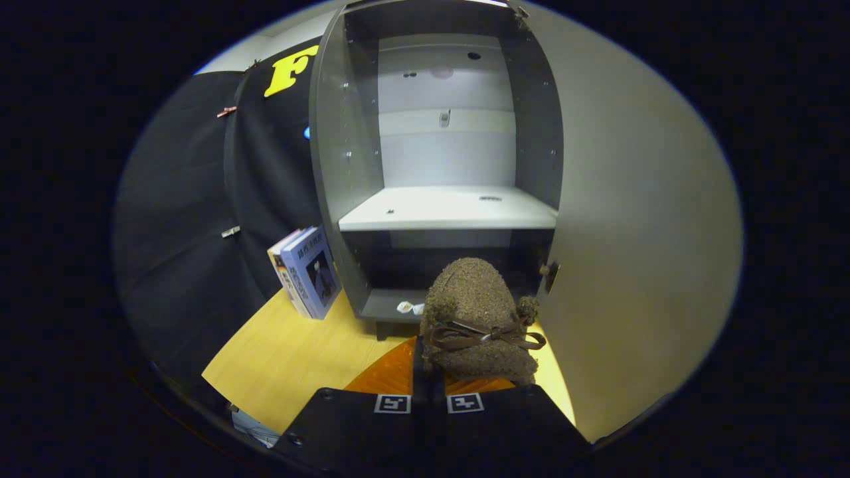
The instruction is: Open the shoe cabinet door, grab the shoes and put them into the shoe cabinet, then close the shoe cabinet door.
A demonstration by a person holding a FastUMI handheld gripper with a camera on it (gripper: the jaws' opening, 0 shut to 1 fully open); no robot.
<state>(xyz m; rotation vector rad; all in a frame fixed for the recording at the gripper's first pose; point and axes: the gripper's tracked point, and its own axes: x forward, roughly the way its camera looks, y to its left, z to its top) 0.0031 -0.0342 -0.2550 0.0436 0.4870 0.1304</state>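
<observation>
The gripper (428, 372) sits at the bottom centre of the frame, its two black fingers drawn close together and pinching the back of a fuzzy brown shoe (477, 318), so it is grasping the shoe. The shoe stands toe-up just ahead of the fingers, with a dark brown bow (488, 335) tied across its near side, and it is raised in front of the cabinet's lower opening. The cabinet (438, 166) fills the upper centre of the frame, grey-walled and open to view. Its door (637, 219) is swung wide to the right, the pale inner face taking up the right side of the frame, with a small latch (550, 272) at its edge beside the shoe. Inside, a white shelf (448, 209) in the middle carries nothing that I can make out. The dark lower compartment below it has a small white scrap (410, 307) lying on its floor near the front edge, just left of the shoe. At the lower left, books (307, 272) lean against the cabinet's outer side, standing on the yellow wood worktop (299, 358). An orange patch (385, 375) lies under the shoe.
</observation>
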